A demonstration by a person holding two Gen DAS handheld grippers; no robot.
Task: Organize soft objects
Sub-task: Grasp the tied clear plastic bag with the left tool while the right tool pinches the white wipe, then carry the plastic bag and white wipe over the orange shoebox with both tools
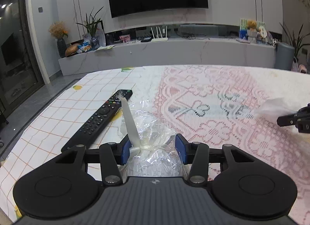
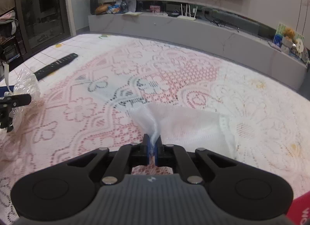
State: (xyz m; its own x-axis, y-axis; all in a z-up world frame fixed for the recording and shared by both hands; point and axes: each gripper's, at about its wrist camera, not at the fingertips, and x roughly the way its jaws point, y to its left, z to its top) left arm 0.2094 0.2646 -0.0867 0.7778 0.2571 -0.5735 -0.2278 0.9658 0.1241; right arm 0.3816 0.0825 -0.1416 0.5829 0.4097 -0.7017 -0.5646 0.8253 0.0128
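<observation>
Right tool (image 2: 153, 147) pinches white cloth (image 2: 186, 122); left tool (image 1: 153, 147) straddles cellophane bundle (image 1: 153, 143), pads touching.

Left gripper (image 1: 153, 148), right gripper (image 2: 153, 148): black linkages, blue pads, silver screws.

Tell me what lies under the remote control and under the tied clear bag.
The remote control lies on a checked tablecloth with lemon prints. The clear bag, between the left gripper's pads, hides whatever is beneath it; its pale contents are unclear.
</observation>
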